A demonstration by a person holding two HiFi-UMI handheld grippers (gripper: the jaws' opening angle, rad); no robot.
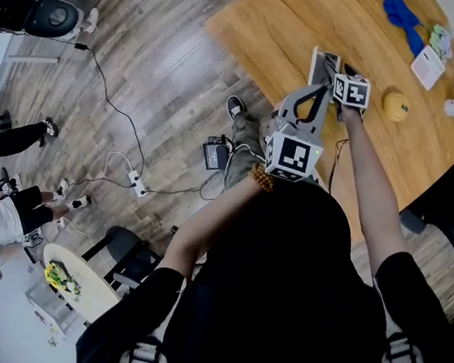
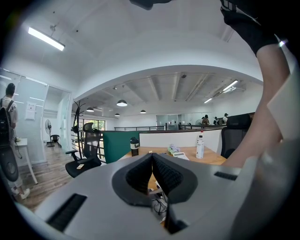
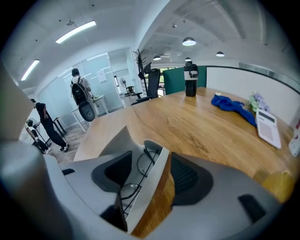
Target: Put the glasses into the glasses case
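Glasses [image 3: 140, 165] already lie inside the open glasses case [image 3: 153, 182] by the tabletop's [image 3: 201, 126] near edge, with the right gripper [image 3: 150, 165] spread loosely astride its wall and the left gripper [image 2: 152, 163] pressed together, empty, so probably only closing the lid remains.

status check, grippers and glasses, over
Left gripper shut, empty. Right gripper open, jaws astride the glasses case wall. Glasses inside the open case. Yellow object nearby, apart.
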